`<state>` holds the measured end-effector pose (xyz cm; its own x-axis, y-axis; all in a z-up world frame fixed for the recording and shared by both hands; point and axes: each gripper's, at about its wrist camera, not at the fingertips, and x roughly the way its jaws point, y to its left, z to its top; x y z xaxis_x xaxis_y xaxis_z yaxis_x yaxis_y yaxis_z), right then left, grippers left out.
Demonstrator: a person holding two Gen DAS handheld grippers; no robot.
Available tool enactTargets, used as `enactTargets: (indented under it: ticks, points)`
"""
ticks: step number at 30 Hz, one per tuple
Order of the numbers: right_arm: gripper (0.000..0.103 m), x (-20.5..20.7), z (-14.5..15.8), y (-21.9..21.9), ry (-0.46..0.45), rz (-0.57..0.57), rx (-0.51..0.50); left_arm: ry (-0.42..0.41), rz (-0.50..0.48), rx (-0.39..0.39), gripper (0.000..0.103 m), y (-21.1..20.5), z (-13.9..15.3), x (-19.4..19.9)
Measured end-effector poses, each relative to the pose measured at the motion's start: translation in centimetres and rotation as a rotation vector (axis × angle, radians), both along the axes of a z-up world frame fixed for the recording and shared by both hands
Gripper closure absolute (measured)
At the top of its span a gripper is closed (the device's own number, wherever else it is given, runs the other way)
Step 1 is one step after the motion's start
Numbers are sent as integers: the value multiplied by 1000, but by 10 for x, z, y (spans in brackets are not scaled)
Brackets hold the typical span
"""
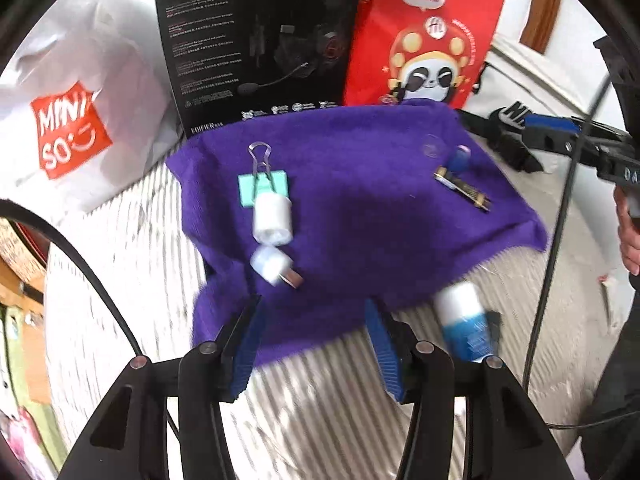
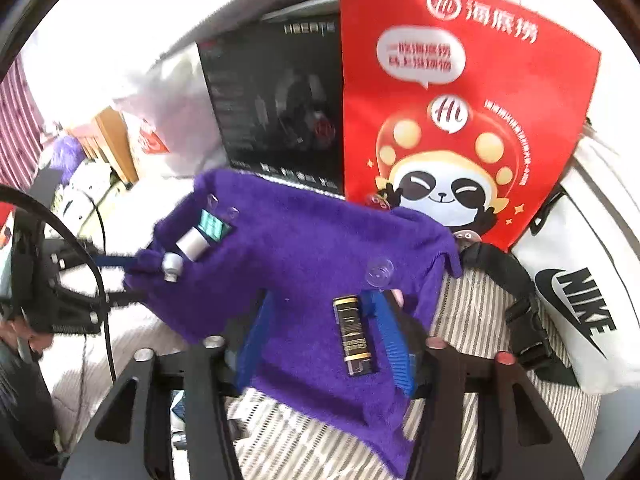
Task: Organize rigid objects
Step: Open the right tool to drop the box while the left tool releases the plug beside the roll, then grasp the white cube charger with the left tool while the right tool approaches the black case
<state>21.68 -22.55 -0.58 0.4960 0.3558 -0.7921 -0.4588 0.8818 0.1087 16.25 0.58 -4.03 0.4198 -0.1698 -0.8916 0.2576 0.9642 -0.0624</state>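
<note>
Both the left gripper [image 1: 312,344] and right gripper [image 2: 324,340] are spread, gripping nothing. The black-and-gold lipstick tube [image 2: 354,336] lies on the purple towel [image 2: 304,240] just inside the right finger; closing may pinch towel pile and drag the binder clip [image 1: 262,188] and white caps.

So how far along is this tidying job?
Already gathered on the purple towel: a teal binder clip, two small white cylinders, and a black-and-gold tube. Nothing is in hand; the left gripper and right gripper are both open. Left: a blue-and-white bottle lies off the towel's edge.
</note>
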Motion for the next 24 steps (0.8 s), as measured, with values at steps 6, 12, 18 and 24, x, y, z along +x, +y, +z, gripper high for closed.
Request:
enactTargets:
  ticks: [6, 12, 18, 24]
  points:
    - [41, -30, 5, -8, 3, -31, 31, 28, 6, -24, 54, -10, -15, -26]
    - [41, -73, -24, -16, 59, -70, 39, 72, 13, -82, 54, -22, -34, -38]
    - [41, -105, -59, -31, 157, -146, 82, 96, -14, -44, 53, -39, -42, -41]
    - [41, -115, -64, -34, 172, -169, 122, 92, -29, -10, 51, -36, -42, -50]
